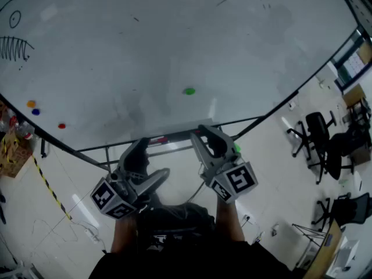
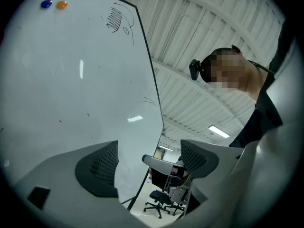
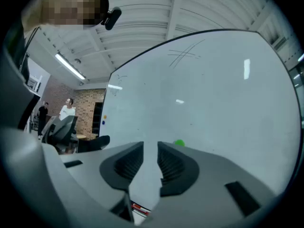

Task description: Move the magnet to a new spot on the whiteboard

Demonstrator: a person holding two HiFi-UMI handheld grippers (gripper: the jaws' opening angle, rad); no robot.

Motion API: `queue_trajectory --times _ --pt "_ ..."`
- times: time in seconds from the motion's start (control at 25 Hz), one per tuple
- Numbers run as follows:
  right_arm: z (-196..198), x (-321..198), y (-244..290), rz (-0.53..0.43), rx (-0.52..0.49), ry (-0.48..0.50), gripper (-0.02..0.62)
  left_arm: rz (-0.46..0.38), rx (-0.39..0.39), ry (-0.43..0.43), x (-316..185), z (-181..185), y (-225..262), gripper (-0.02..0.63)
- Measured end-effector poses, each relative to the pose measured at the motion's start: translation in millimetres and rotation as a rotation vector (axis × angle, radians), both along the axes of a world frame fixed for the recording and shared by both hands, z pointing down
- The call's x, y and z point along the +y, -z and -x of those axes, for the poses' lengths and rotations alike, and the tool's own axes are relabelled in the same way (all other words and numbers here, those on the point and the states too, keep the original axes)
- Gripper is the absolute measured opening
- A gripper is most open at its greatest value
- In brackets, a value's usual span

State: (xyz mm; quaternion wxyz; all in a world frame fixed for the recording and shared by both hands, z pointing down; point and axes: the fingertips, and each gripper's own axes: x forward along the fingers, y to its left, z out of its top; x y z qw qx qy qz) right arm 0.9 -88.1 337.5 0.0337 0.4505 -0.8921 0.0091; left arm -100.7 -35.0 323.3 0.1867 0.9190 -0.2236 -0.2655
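Note:
A green magnet [image 1: 189, 90] sticks to the whiteboard [image 1: 174, 45] at its lower middle, alone. In the right gripper view the green magnet [image 3: 179, 143] peeks just above the right-hand jaw. My right gripper [image 1: 208, 133] is held below the board's bottom edge and under the magnet, pointing at the board. The right gripper [image 3: 151, 160] has a narrow gap between its jaws with nothing in it. Lower left of it, my left gripper [image 1: 145, 161] is also off the board. The left gripper [image 2: 149, 158] stands wide open and empty.
Orange [image 1: 31, 103], blue [image 1: 35, 111] and red [image 1: 61, 125] magnets sit at the board's lower left. A tray [image 1: 174, 128] with a red marker [image 1: 160, 138] runs along the bottom edge. Office chairs [image 1: 317, 138] stand to the right, and a cardboard box [image 1: 14, 147] to the left.

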Motion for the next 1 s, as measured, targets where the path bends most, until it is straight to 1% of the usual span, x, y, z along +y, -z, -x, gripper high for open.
queue_trajectory --times 0.08,0.16,0.32,0.44,0.6,0.72,0.8,0.88,1.0 --pt "6 -13 -4 0.010 0.006 -0.015 0.122 0.001 -0.007 0.002 -11 8 -8 0.405" --pt "10 -25 -8 0.021 0.007 -0.032 0.143 0.004 -0.009 0.005 -21 16 -14 0.406" --pt "9 -41 -15 0.035 0.022 -0.078 0.153 0.019 0.008 0.012 -36 22 -18 0.405" --pt "4 -53 -14 0.008 0.066 -0.108 0.153 0.029 0.000 0.030 -45 19 -19 0.406" --pt "-2 -74 -9 -0.046 0.105 -0.119 0.153 0.027 -0.036 0.074 -60 9 -17 0.405" --pt "-8 -86 -6 -0.078 0.155 -0.113 0.153 0.024 -0.055 0.106 -66 -2 -9 0.405" --pt "-8 -94 -3 -0.092 0.176 -0.089 0.153 0.007 -0.075 0.143 -72 -8 -2 0.406" --pt "-8 -98 -1 -0.095 0.163 -0.058 0.153 -0.008 -0.099 0.185 -77 -13 5 0.407" --pt "-12 -102 -2 -0.089 0.137 -0.027 0.153 0.001 -0.121 0.220 -82 -23 5 0.405"
